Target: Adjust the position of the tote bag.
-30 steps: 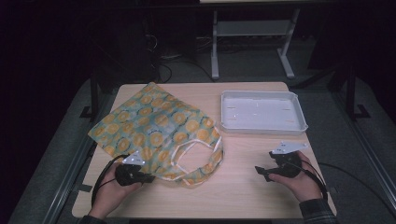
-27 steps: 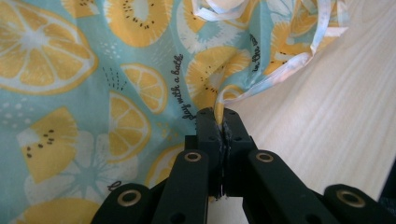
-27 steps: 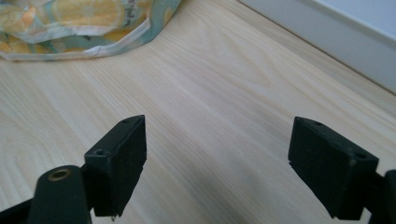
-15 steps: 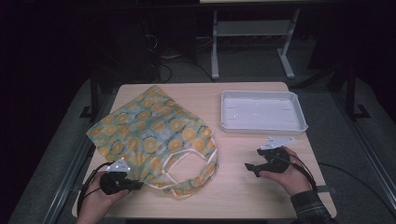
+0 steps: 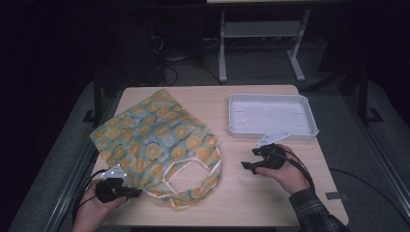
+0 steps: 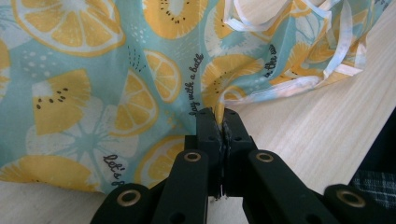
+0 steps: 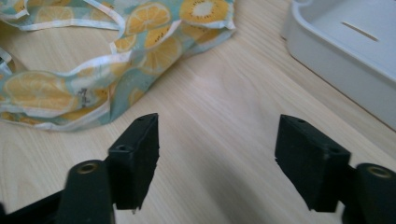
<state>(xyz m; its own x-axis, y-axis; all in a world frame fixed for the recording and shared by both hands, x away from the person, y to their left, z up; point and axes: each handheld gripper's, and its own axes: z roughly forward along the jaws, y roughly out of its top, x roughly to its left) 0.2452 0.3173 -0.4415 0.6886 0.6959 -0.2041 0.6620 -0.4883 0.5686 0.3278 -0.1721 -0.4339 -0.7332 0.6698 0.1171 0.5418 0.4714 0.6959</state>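
Teal fabric tote bag with yellow citrus-slice print and white-edged handles: lies flat, slightly crumpled, on left half of light wooden table; handles toward near edge, near corner pulled taut and pinched.

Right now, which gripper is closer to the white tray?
The right. The right gripper sits open on the table just in front of the tray; the left gripper is far across, shut on the bag.

Bag flat on the worktop, spread from centre toward 9 o'clock, handles at its 5 o'clock end. Tray at 2 o'clock, well apart from bag. Left gripper at bag's 7 o'clock edge; right gripper just at tray's 6 o'clock.
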